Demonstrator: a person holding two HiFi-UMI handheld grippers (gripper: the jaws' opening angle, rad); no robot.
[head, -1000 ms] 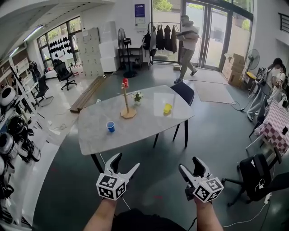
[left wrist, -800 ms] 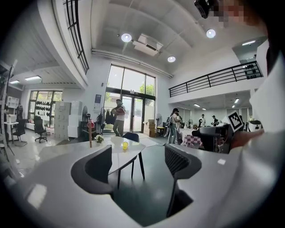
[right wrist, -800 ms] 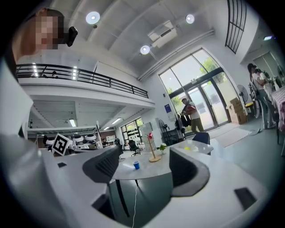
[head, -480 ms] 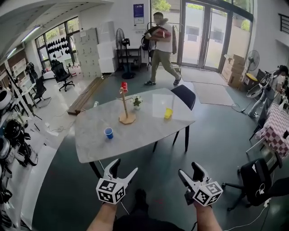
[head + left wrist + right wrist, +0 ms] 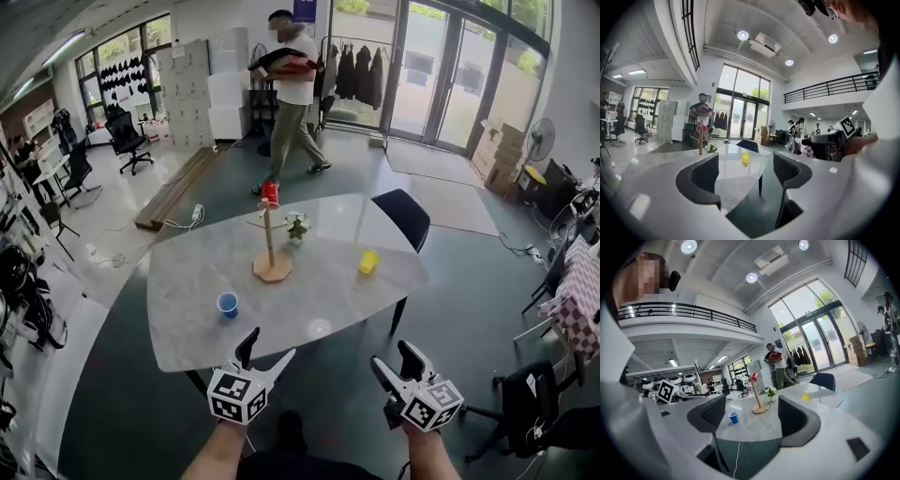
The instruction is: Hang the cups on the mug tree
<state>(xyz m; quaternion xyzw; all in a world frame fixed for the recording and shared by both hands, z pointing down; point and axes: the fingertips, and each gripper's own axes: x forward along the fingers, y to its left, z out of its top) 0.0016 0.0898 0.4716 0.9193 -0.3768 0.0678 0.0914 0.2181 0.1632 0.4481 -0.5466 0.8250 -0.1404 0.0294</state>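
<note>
Not grabbing yet: my left tongs (image 5: 270, 345) and right tongs (image 5: 392, 354) gape wide, empty. Next I should reach the small blue plastic cup (image 5: 227, 304), centre-left of the frame.

The left gripper (image 5: 270, 344) and the right gripper (image 5: 392, 354) look alike. Each has a pale grey body, two black jaws with ribbed pads (image 5: 786, 169), and a white cube (image 5: 236, 396) printed with black square markers. The person wears dark clothing (image 5: 300, 466).

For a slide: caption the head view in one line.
Open left gripper and right gripper face a table with mug tree, red cup hung, blue cup and yellow cup loose.
</note>
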